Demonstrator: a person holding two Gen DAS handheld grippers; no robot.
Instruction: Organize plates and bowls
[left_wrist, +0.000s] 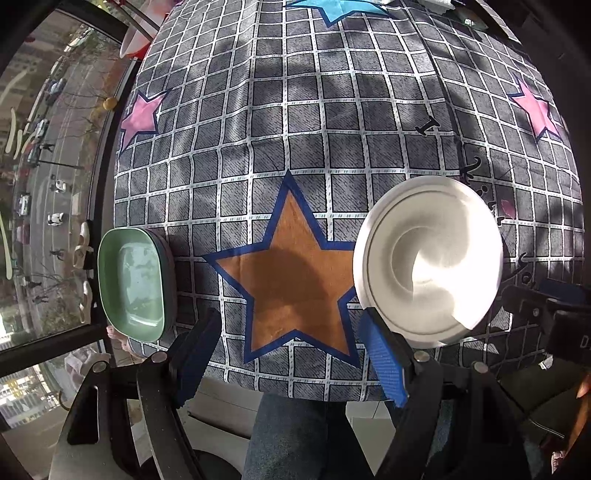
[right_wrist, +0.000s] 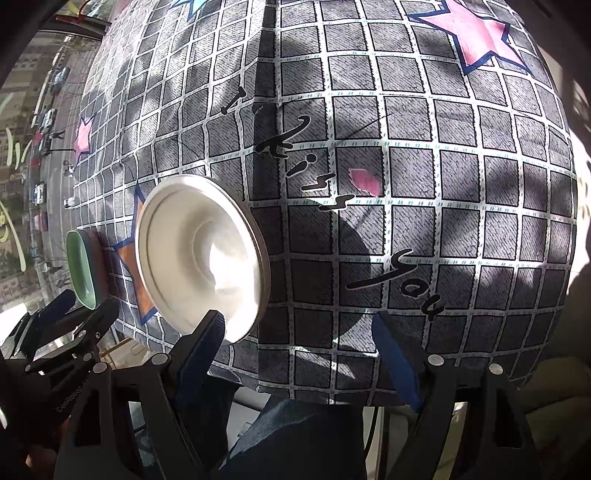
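Left gripper (left_wrist: 291, 354): jaws spread wide, nothing between them; held low at the near edge of the table, over the orange star (left_wrist: 295, 273) printed on the cloth.
Right gripper (right_wrist: 299, 354): also wide open and empty, at the same near edge, further right.
White plate (left_wrist: 428, 262): lies flat on the checked tablecloth (left_wrist: 295, 122), just beyond and right of the left gripper's right fingertip (left_wrist: 373, 328), which sits at the rim; whether it touches, cannot tell. In the right wrist view the plate (right_wrist: 203, 254) is ahead-left, its near rim behind that gripper's left finger (right_wrist: 207, 332).
Green dish (left_wrist: 135, 282): rounded-rectangular, deep, at the left edge of the table, just left of the left gripper's left finger (left_wrist: 199, 339); well apart from the plate, the star between them.
Progress: judged at the start. Both pieces sit separate, neither held, nothing stacked.
Left to do: probably grip one piece and bring it to the other.
Nearest pick: plate, within reach of either gripper.
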